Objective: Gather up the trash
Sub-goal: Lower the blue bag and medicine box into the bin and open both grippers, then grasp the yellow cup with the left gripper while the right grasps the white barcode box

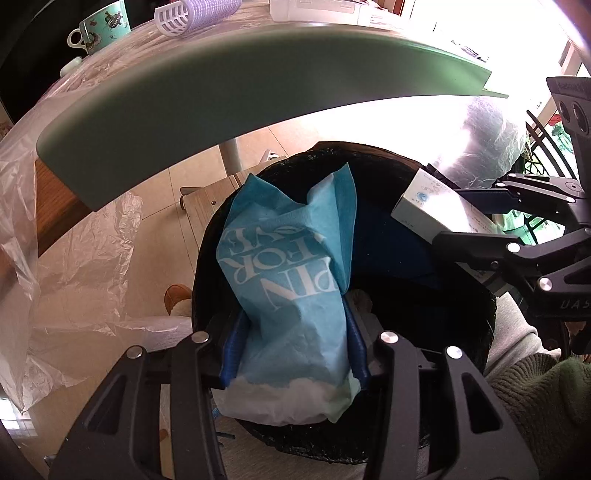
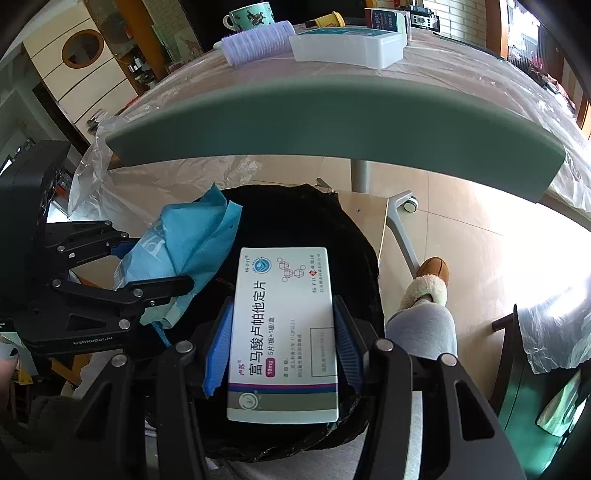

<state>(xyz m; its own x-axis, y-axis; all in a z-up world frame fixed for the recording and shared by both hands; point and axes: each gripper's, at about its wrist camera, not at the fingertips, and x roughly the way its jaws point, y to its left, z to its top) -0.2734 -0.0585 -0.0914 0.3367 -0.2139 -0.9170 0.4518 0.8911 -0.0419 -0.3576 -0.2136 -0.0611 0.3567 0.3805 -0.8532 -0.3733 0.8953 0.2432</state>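
My left gripper (image 1: 295,328) is shut on a blue paper bag with white lettering (image 1: 291,280), its blue pads pressing both sides. The bag hangs over the mouth of a black-lined trash bin (image 1: 424,306). My right gripper (image 2: 282,332) is shut on a white medicine box (image 2: 284,332) with printed text, held just above the same bin (image 2: 295,214). In the left wrist view the box (image 1: 428,206) and the right gripper (image 1: 491,225) show at the right. In the right wrist view the blue bag (image 2: 184,251) and the left gripper (image 2: 147,266) show at the left.
A green-edged table (image 1: 221,96) covered in clear plastic sheet overhangs the bin. On it stand a teal mug (image 2: 251,16), a lilac hair roller (image 2: 258,40) and a white flat box (image 2: 347,46). A person's leg and tan slipper (image 2: 428,284) are right of the bin.
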